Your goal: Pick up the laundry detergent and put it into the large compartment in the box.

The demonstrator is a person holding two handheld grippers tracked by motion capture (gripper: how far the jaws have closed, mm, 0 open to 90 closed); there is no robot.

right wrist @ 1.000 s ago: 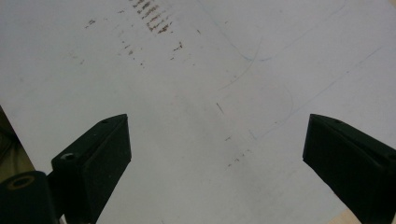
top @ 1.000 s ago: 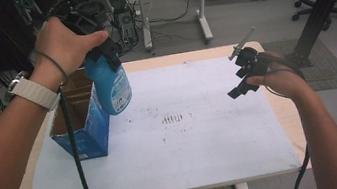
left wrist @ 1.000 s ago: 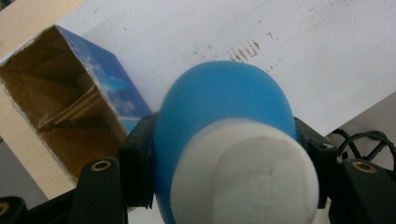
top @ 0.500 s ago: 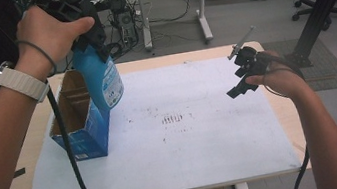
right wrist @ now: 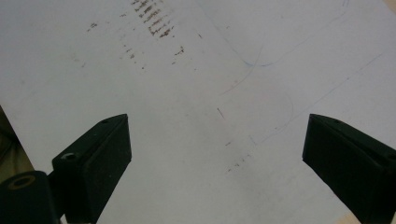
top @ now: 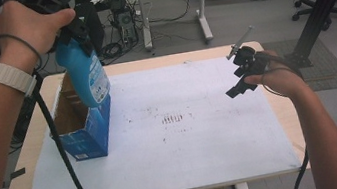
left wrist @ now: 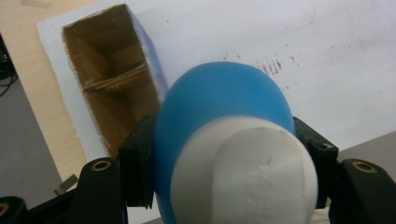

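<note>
White paper is covering the tabletop (top: 178,174). Left claw (left wrist: 224,168) is squeezing the blue bottle (top: 84,77), lifting it almost clear of the cardboard box (top: 84,137). Setting it down is left. Right claw (right wrist: 217,154) is hanging wide, holding nothing.

High view overhead; gripper views close, sharing white sheet (top: 189,142).

Blue white-capped bottle (top: 84,78), upright, lifted above open blue carton (top: 82,127)
</note>
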